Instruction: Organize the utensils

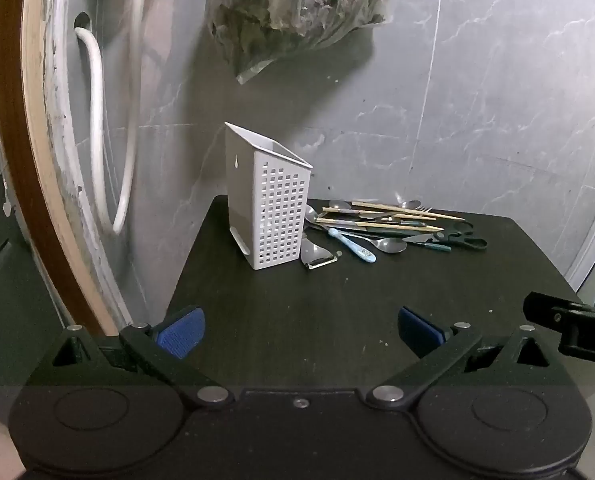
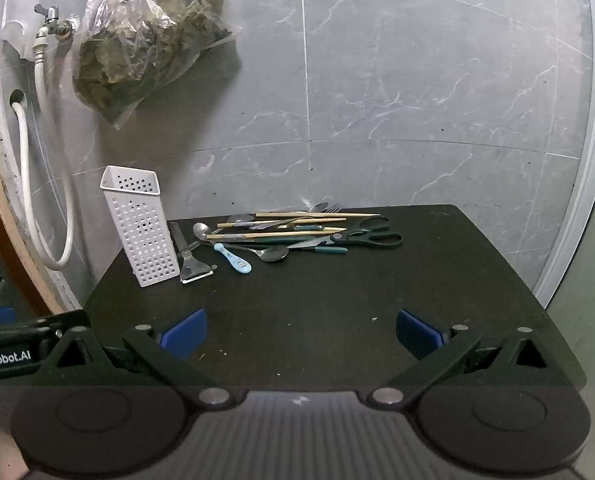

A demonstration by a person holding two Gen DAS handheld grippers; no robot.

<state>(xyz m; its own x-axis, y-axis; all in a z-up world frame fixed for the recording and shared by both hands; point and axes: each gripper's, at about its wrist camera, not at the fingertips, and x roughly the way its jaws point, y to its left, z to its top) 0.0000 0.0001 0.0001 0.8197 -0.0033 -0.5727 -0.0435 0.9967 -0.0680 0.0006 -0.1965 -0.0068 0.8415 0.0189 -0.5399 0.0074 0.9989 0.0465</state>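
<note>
Both grippers, left gripper (image 1: 301,330) and right gripper (image 2: 301,332), tilt downward (jaws released, empty) above the table (image 2: 337,300).

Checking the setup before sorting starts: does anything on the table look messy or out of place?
Yes: chopsticks, spoons and black-handled scissors lie in a crisscrossed heap on the dark table, while the white perforated holder stands upright beside them.
</note>
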